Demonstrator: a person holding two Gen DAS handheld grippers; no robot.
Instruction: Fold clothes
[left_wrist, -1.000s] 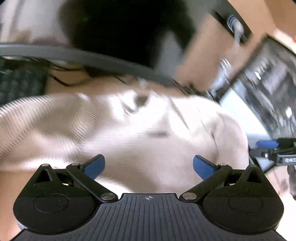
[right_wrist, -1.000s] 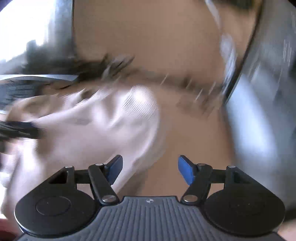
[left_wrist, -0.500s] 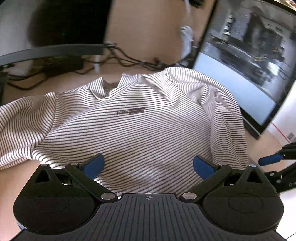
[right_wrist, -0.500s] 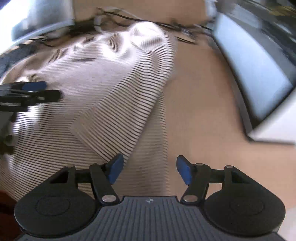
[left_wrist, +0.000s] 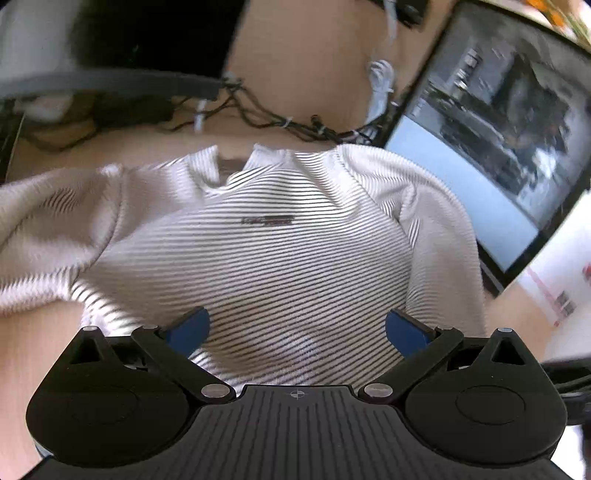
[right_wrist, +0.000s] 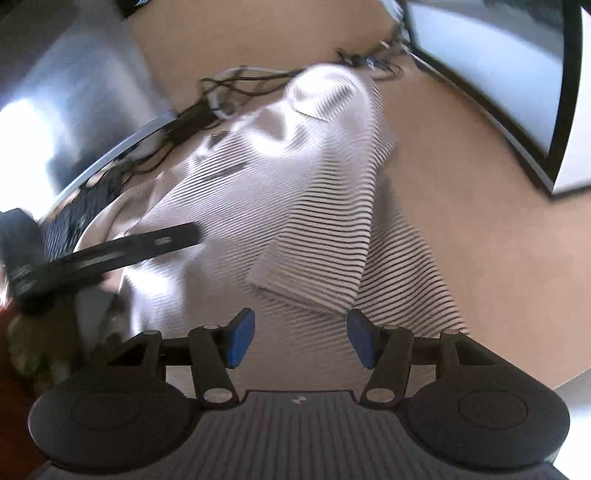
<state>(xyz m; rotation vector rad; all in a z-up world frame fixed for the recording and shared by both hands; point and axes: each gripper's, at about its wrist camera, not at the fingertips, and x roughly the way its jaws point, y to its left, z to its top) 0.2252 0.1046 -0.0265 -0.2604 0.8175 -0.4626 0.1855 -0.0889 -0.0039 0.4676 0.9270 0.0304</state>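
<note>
To the left of the left gripper (left_wrist: 297, 328) a strip of bare tan wooden surface (left_wrist: 33, 343) lies free beside the white T-shirt with thin black stripes (left_wrist: 280, 258), whose left sleeve spreads out toward that edge. This gripper is released, its blue pads spread wide above the shirt's lower front with nothing pinched between them. The shirt lies face up straight ahead of it, collar on the far side, a small dark logo on the chest, its right sleeve folded inward over the body. Beyond the collar runs a tangle of black cables (left_wrist: 280, 122), and a dark-framed monitor (left_wrist: 509, 147) stands ahead to the right. The right gripper (right_wrist: 301, 338) is also released, its pads parted just short of the folded sleeve's cuff edge and gripping nothing. Right of it, the surface is bare up to the monitor's base.
</note>
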